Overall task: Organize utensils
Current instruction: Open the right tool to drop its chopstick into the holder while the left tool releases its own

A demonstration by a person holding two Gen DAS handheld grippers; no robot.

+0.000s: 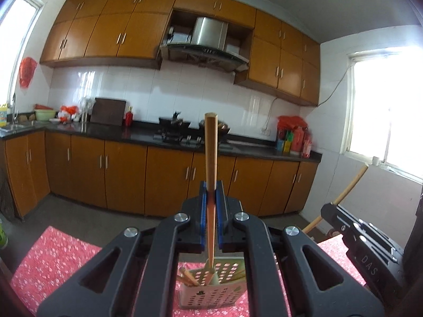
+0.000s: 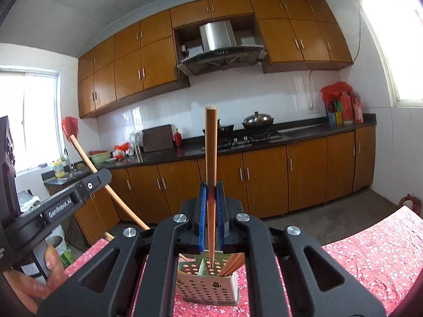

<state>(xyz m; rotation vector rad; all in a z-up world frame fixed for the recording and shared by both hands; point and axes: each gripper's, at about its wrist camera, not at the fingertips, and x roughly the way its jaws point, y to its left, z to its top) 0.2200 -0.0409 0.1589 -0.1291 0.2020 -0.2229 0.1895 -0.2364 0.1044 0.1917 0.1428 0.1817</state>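
Wooden chopsticks stand upright, one pinched in each gripper, left (image 1: pixel 211 198) and right (image 2: pixel 211 198), tips aimed into the perforated holder (image 2: pixel 208 288) below for sorting.

Bench (image 2: pixel 370 259) covered with red floral cloth (image 1: pixel 53 259); perforated utensil holder (image 2: pixel 208 288) stands on it, chopsticks (image 2: pixel 234 262) inside.

Two wooden chopsticks (image 1: pixel 211 153) (image 2: pixel 210 155) held upright above perforated holder (image 2: pixel 208 288) containing more chopsticks, on red cloth
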